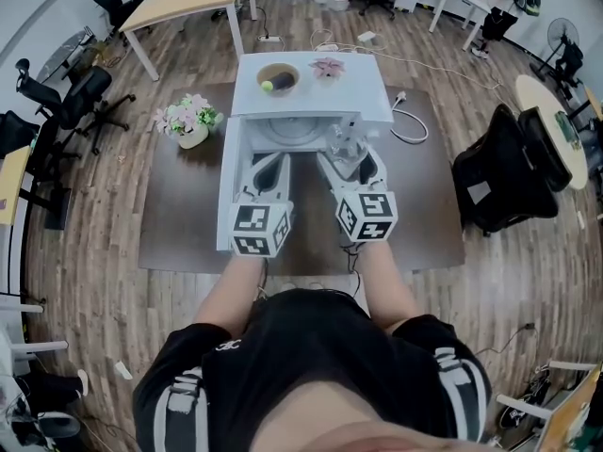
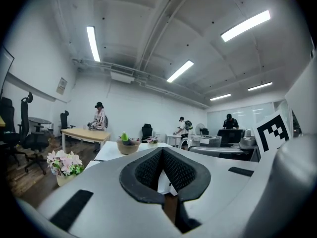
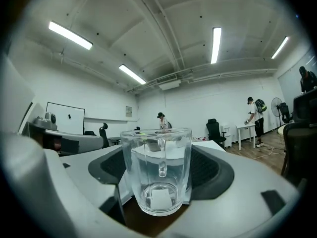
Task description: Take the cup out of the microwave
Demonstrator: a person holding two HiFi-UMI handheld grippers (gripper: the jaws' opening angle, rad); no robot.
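No word, brand or number is readable. Just before the white box-shaped microwave [image 1: 306, 99], the white left cube [image 1: 260, 230] and white right cube [image 1: 367, 217] bear only black square patterns.

The head view looks steeply down from above and in front of the microwave [image 1: 306, 102], onto its top. Both gripper views sit low and close before the microwave, facing level across its top. Head and left gripper views share the bowl [image 1: 277, 78] standing there

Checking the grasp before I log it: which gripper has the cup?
The right gripper, its fingers closed on the clear glass cup; the left gripper has its fingers together, empty.
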